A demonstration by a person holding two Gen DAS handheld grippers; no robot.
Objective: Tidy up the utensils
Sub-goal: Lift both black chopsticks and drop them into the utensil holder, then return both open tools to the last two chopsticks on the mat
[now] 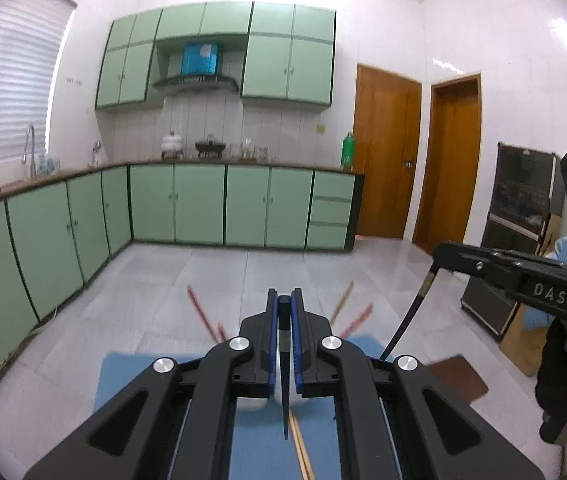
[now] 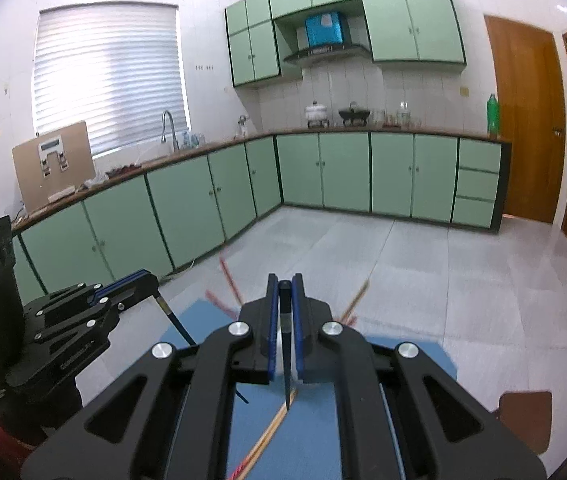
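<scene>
My left gripper (image 1: 283, 304) is shut on a dark chopstick (image 1: 284, 380) that hangs down between its blue pads. My right gripper (image 2: 284, 286) is shut on another dark chopstick (image 2: 285, 376), also hanging point down. The right gripper shows at the right of the left wrist view (image 1: 443, 252) with its chopstick (image 1: 407, 320). The left gripper shows at the left of the right wrist view (image 2: 151, 280) with its chopstick (image 2: 175, 320). Below lie a blue mat (image 1: 123, 376), a wooden chopstick pair (image 1: 301, 448) and blurred red and tan chopsticks (image 1: 199, 312) beyond the mat.
A white bowl-like shape (image 2: 283, 336) lies under the fingers, mostly hidden. A brown pad (image 2: 527, 416) lies right of the mat. Green kitchen cabinets (image 1: 219, 204) line the far walls. A dark cabinet (image 1: 519, 208) stands at the right.
</scene>
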